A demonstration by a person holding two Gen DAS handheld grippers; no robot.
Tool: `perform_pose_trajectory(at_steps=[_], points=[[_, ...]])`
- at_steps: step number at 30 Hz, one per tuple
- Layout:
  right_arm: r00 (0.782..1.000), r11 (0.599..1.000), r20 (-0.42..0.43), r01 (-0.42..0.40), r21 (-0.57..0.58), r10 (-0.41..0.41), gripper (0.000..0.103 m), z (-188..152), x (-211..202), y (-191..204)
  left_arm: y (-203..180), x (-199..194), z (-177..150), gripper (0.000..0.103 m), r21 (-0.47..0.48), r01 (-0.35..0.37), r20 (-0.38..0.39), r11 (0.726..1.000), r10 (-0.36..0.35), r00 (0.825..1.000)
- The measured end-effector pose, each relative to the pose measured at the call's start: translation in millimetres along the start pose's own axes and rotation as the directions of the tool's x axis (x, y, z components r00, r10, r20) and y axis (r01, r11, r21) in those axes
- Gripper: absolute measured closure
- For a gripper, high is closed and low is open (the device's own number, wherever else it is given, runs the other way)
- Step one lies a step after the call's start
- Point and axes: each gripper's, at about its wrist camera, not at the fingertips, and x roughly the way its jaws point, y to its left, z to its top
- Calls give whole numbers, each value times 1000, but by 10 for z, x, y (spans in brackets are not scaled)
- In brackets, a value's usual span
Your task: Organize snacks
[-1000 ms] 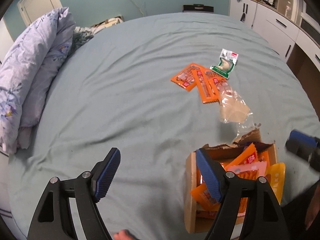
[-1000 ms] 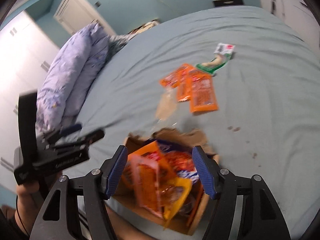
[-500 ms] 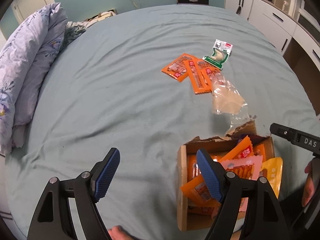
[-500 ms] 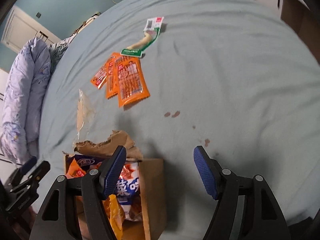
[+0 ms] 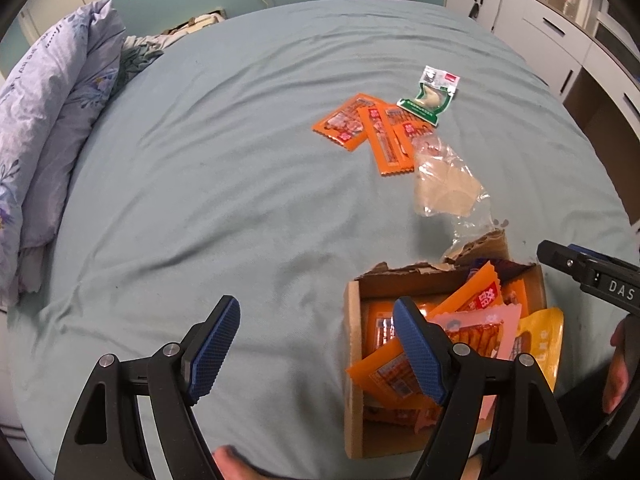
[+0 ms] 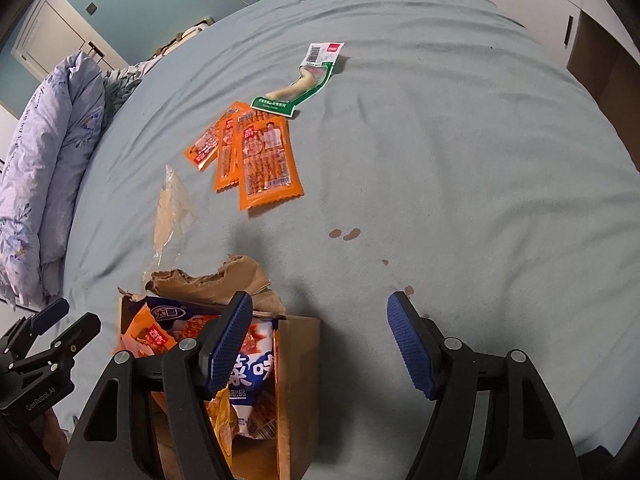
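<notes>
A torn cardboard box (image 5: 354, 344) (image 6: 298, 364) crammed with snack packets sits near the bed's front edge. Farther out lie three orange packets (image 5: 370, 128) (image 6: 264, 160) and a green-and-white packet (image 5: 430, 98) (image 6: 304, 80). My left gripper (image 5: 316, 344) hangs open over the sheet, its right finger above the box's left side. My right gripper (image 6: 320, 344) is open too, its left finger over the box, its right over bare sheet. Neither holds anything. Each gripper shows at the edge of the other's view.
A crumpled clear wrapper (image 5: 446, 184) (image 6: 172, 208) lies between box and orange packets. A folded floral duvet (image 5: 48, 120) lines the left side. White cabinets (image 5: 540, 28) stand at the right. Small dark stains (image 6: 344, 234) mark the sheet. A hand (image 5: 618, 372) grips the right tool.
The right gripper swung from above the box's middle toward its right edge and tipped downward. The left gripper barely moved. Both stayed open.
</notes>
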Motion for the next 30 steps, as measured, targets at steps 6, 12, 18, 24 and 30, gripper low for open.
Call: perform_pose_trajectory(at_steps=[6, 12, 18, 24, 30], points=[[1000, 1000, -10, -11, 12, 11, 34, 24, 18, -22, -20, 47, 1, 23, -5, 21, -21, 1000, -21, 1000], [1000, 1000, -19, -11, 18, 11, 34, 43, 47, -11, -56, 69, -5, 23, 4, 32, -34, 999, -32, 999], [999, 999, -28, -21, 26, 22, 34, 47, 66, -13, -78, 92, -5, 23, 4, 47, -49, 999, -47, 998], [998, 998, -46, -34, 45, 36, 34, 61, 108, -19, -71, 108, 6, 23, -5, 62, -59, 998, -62, 996], [997, 996, -52, -49, 77, 53, 34, 65, 119, -51, -66, 125, 10, 23, -19, 88, -75, 996, -90, 993]])
